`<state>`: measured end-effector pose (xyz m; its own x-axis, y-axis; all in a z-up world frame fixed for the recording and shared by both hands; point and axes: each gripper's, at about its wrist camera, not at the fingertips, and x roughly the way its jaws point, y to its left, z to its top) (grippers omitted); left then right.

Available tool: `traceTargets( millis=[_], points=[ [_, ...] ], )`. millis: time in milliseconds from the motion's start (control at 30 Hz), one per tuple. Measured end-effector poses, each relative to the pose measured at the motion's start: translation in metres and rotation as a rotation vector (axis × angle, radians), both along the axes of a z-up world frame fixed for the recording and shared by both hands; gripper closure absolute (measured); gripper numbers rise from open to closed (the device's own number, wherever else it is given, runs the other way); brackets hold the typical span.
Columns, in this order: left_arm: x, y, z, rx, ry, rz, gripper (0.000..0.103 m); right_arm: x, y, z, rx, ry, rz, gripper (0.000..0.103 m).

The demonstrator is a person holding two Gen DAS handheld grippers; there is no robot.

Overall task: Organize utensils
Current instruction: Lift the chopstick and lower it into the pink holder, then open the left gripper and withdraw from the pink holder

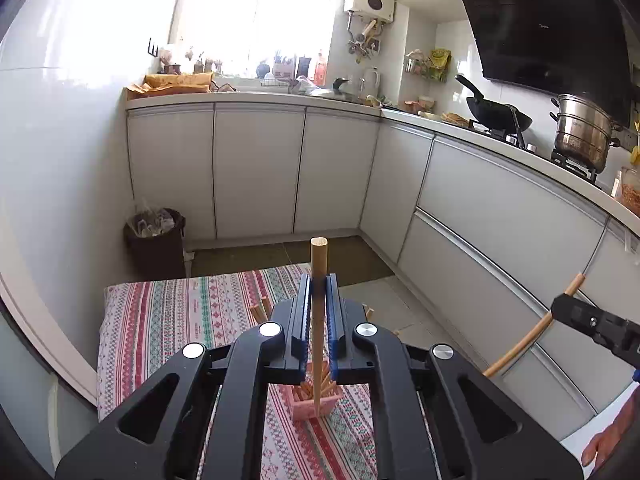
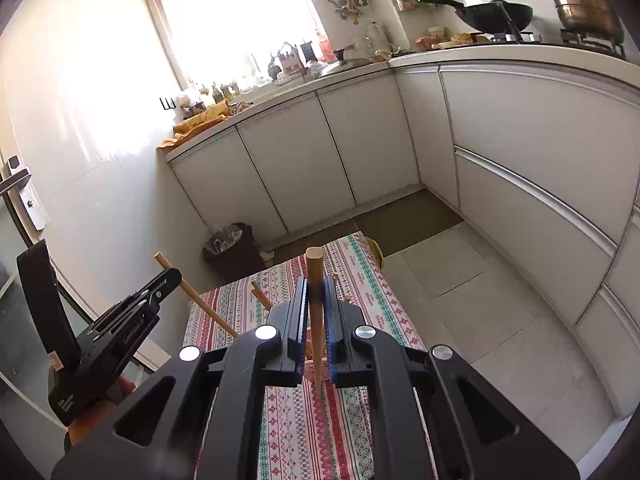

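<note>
Your left gripper (image 1: pixel 319 280) pinches a wooden chopstick (image 1: pixel 319 264) upright above the pink holder (image 1: pixel 314 406) of chopsticks on the patterned cloth (image 1: pixel 168 320). At the right edge, your right gripper (image 1: pixel 560 308) grips another chopstick (image 1: pixel 520 344), tilted.

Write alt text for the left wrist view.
The left gripper is shut on a wooden chopstick, held above a pink holder of chopsticks on a patterned tablecloth. At right, the right gripper grips another chopstick; white kitchen cabinets behind.
</note>
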<state>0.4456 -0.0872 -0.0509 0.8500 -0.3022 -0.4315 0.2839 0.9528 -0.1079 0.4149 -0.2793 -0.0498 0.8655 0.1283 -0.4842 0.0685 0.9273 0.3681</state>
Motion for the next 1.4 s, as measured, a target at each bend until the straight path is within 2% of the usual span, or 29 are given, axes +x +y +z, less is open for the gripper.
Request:
traceTargets(
  millis=[200,400,433,533,600,667,733,800,867,1067,1167,1300,1367,1400],
  points=[
    [0.029,-0.013,-0.016,0.007,-0.010,0.051,0.097,0.003,-0.007,-0.013,0.014,0.021,0.002,0.095],
    [0.058,-0.021,-0.063,0.014,0.074,0.070,0.095,0.011,-0.012,-0.023,0.019,0.046,0.006,0.095],
    [0.059,-0.022,-0.070,0.016,0.089,0.052,0.091,0.011,-0.012,-0.024,0.020,0.048,0.006,0.095],
    [0.054,-0.019,-0.080,0.008,0.100,0.055,0.088,0.012,-0.013,-0.026,0.021,0.046,0.006,0.095],
    [0.043,-0.007,-0.075,-0.039,0.079,0.074,0.088,0.013,-0.012,-0.026,0.022,0.043,0.005,0.095],
    [0.027,0.012,-0.064,-0.113,0.049,0.115,0.083,0.012,-0.011,-0.025,0.023,0.039,0.006,0.095],
    [0.007,0.033,-0.052,-0.186,0.024,0.172,0.069,0.013,-0.009,-0.023,0.024,0.031,0.007,0.095],
    [-0.017,0.055,-0.048,-0.264,0.002,0.233,0.060,0.013,-0.006,-0.022,0.025,0.021,0.010,0.095],
    [-0.035,0.072,-0.052,-0.304,0.015,0.279,0.057,0.018,-0.001,-0.019,0.027,0.010,0.012,0.095],
    [-0.033,0.091,-0.083,-0.220,0.115,0.347,0.057,0.049,0.025,-0.015,-0.001,-0.037,0.013,0.095],
    [-0.026,0.102,-0.093,-0.244,0.167,0.342,0.057,0.070,0.038,-0.021,-0.031,-0.066,0.002,0.095],
    [-0.024,0.111,-0.095,-0.250,0.177,0.350,0.057,0.100,0.053,-0.039,-0.075,-0.070,-0.002,0.095],
    [-0.025,0.115,-0.095,-0.254,0.177,0.356,0.057,0.111,0.058,-0.053,-0.087,-0.062,0.006,0.093],
    [-0.025,0.117,-0.095,-0.255,0.178,0.359,0.057,0.115,0.060,-0.059,-0.098,-0.055,0.002,0.088]
  ],
)
